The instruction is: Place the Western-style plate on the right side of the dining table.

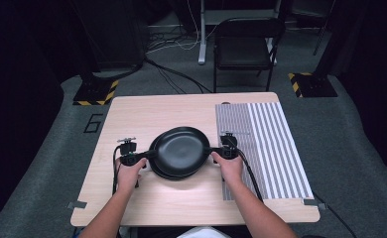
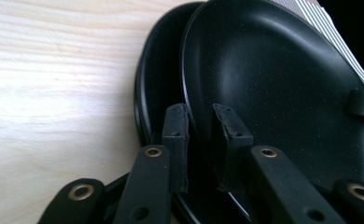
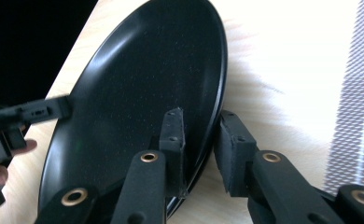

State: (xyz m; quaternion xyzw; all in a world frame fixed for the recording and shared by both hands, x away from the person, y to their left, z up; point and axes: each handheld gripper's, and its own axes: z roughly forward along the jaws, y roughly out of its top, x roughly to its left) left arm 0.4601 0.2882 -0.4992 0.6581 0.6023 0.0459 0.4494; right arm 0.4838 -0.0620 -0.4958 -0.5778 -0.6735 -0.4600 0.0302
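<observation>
The top black plate [image 1: 181,148] sits on a stack of plates [image 1: 162,171] at the middle of the counter [image 1: 147,111]. The left hand-held gripper [image 1: 151,154] and right hand-held gripper [image 1: 213,151] each straddle its rim from opposite sides, jaws narrow. To do it well, I think both should squeeze evenly and raise it level, so the lower plate stays down.

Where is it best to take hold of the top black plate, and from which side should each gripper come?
Probably at the thin raised rim of the top black plate, one gripper from each opposite side. The left gripper and right gripper already straddle that rim, one jaw above and one below. The plate is wide and shallow, resting on a lower plate, so only its edge offers a grip.
</observation>
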